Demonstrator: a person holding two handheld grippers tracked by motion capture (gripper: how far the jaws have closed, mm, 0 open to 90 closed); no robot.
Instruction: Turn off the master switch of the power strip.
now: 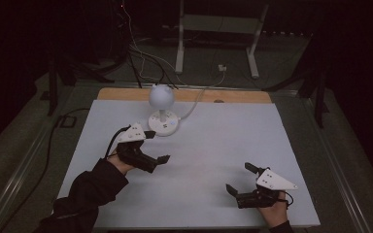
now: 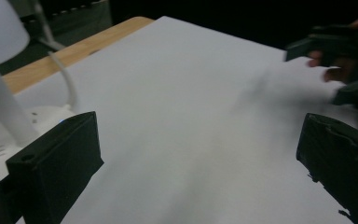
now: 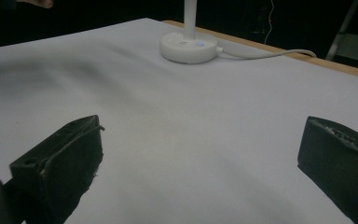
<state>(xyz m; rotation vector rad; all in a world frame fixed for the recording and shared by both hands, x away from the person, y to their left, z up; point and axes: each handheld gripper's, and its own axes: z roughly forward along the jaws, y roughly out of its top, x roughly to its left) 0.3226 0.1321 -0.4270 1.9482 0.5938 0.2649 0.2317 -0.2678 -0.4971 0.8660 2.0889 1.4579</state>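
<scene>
A small white desk lamp (image 1: 161,97) with a round head stands on its round base (image 1: 163,124) at the back middle of the white table top (image 1: 209,141). My left gripper (image 1: 158,145) hovers just in front of the base, open and holding nothing. In the left gripper view the lamp stem (image 2: 3,109) rises just left of the open jaws (image 2: 198,158). My right gripper (image 1: 240,178) rests near the front right edge, open, nothing between its jaws. The right gripper view shows the lamp base (image 3: 189,46) far ahead of the open jaws (image 3: 200,158).
The lamp's white cable (image 1: 194,104) runs back over the wooden strip (image 1: 233,96) at the table's far edge to a plug (image 1: 222,68) on the floor. A white metal stand (image 1: 218,29) and loose cables lie beyond. Dark surroundings flank the table.
</scene>
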